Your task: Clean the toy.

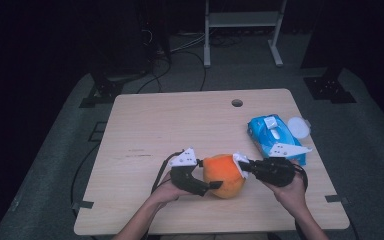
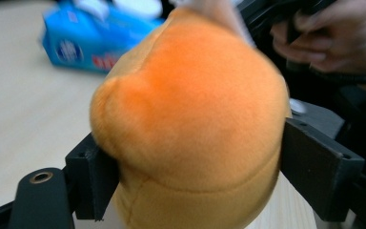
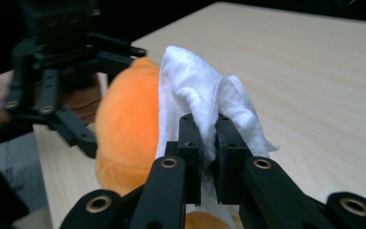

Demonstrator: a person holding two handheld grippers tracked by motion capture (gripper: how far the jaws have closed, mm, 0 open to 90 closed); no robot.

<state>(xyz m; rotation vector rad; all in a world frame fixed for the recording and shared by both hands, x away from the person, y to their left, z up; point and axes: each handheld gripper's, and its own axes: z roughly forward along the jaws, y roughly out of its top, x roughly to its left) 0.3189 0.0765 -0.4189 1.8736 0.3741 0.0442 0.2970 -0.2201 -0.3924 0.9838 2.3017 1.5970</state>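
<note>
My left gripper clasps the soft, light orange plush ball by its sides near the desk's front edge, while my right gripper, clenched on a limp white wipe, presses against it.

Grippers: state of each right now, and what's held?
Left tool: closed on the orange plush toy, one pad on each side.
Right tool: shut on a white wipe, against the plush.

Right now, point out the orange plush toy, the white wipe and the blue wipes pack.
orange plush toy (image 2: 190,109), left gripper view, its rounded front.
white wipe (image 3: 195,90), right gripper view, its bunched top.
blue wipes pack (image 1: 261,134), high view, its top face.
</note>
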